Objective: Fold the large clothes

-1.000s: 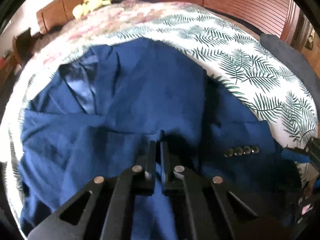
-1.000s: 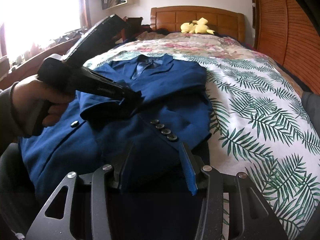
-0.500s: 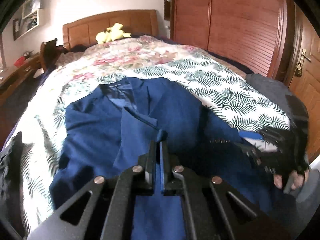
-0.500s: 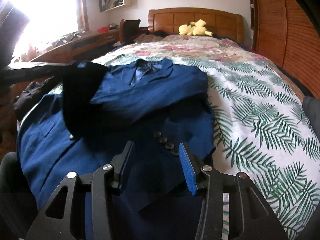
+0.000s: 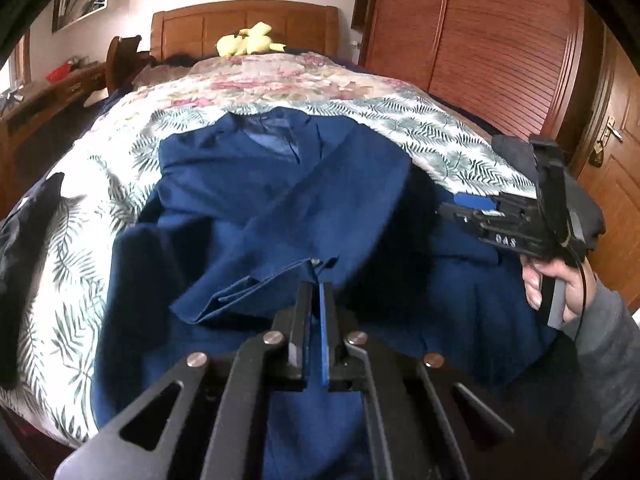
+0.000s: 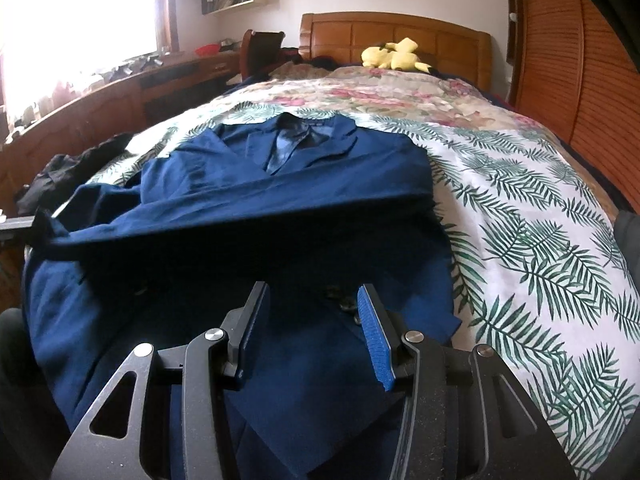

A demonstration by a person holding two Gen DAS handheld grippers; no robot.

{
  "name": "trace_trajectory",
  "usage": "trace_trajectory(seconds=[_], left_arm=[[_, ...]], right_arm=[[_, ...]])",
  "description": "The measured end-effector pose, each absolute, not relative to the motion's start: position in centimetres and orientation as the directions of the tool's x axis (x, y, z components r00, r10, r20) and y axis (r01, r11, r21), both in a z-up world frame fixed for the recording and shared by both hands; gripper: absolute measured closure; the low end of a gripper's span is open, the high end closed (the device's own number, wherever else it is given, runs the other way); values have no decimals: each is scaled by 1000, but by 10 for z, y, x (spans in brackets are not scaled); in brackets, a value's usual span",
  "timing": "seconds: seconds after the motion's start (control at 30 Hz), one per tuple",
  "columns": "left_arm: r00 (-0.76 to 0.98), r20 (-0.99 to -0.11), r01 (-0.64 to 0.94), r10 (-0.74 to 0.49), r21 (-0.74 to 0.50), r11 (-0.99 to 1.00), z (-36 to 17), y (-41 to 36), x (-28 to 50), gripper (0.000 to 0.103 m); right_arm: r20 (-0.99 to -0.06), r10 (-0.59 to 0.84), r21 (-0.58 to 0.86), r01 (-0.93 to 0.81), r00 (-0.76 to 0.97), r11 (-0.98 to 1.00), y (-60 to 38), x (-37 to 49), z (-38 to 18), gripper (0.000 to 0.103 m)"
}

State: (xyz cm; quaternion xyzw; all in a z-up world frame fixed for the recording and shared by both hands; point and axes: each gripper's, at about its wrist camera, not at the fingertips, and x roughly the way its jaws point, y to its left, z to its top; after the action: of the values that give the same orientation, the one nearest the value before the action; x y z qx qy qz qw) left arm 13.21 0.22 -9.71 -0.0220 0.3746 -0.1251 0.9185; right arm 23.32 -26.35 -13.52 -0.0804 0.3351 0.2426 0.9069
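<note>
A navy blue suit jacket (image 5: 260,200) lies face up on the bed, collar toward the headboard; it also shows in the right wrist view (image 6: 280,184). My left gripper (image 5: 316,280) is shut on the cuff of a sleeve (image 5: 260,284) and holds it lifted and stretched across the jacket's front. That sleeve (image 6: 240,212) spans the right wrist view as a raised band. My right gripper (image 6: 312,304) is open and empty, low over the jacket's lower front near the cuff buttons (image 6: 344,304). It also shows in the left wrist view (image 5: 460,204).
The bed has a palm-leaf sheet (image 6: 540,240) and a floral cover (image 5: 280,80). A yellow plush toy (image 6: 394,54) sits by the wooden headboard (image 5: 244,24). Dark clothes (image 5: 24,240) lie at the bed's left edge. A wooden wardrobe (image 5: 500,40) stands on the right.
My left gripper has pulled back and lifted, drawing the sleeve across the jacket toward the left. My right gripper has stayed open near the lower front.
</note>
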Motion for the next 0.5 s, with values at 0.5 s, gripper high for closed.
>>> trace_trajectory(seconds=[0.5], left_arm=[[704, -693, 121, -156, -99, 988, -100, 59, 94, 101]], right_arm=[[-672, 351, -10, -482, 652, 876, -256, 241, -148, 57]])
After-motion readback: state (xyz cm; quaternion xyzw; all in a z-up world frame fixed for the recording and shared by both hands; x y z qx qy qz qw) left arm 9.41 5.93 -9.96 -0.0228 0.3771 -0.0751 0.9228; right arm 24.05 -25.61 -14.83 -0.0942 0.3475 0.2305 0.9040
